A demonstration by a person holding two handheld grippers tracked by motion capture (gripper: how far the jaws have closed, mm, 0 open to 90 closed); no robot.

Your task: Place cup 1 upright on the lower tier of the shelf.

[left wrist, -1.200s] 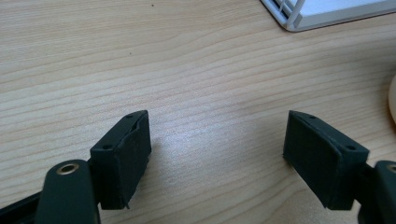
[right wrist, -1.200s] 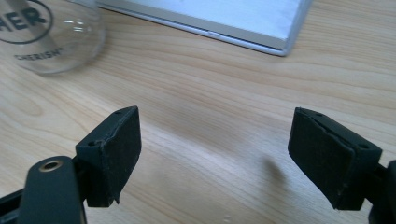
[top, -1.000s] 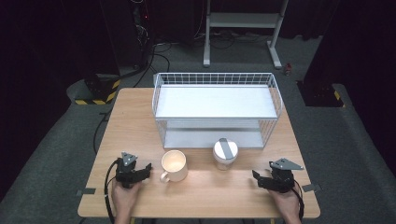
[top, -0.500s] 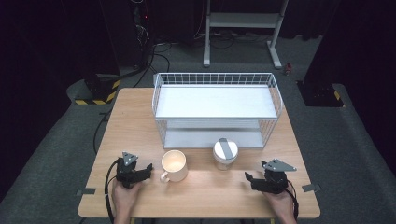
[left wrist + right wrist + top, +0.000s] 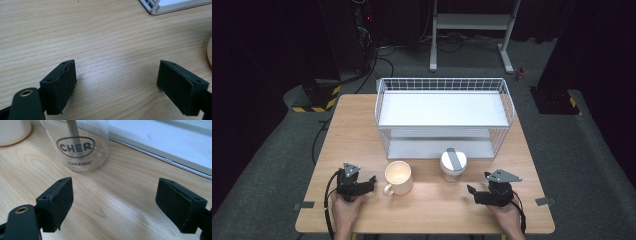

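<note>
A cream mug stands at the front of the wooden table, handle toward the person. Its rim edge shows at the right of the left gripper view. My left gripper lies just left of the mug, open over bare wood; its jaws have just been opening, with nothing between them. A clear jar with a white lid stands right of the mug. My right gripper is in front of the jar and to its right, apart from it. It faces the jar's printed glass with its jaws open, just widened and empty.
A white wire rack with two shelves takes up the back half of the table; its base runs just behind the jar. The mug's side shows left of the jar. Dark floor surrounds the table.
The right hand has slid a little to the left along the front edge, closer to the jar. Both grippers' jaws stand slightly wider. The left hand has stayed put.
</note>
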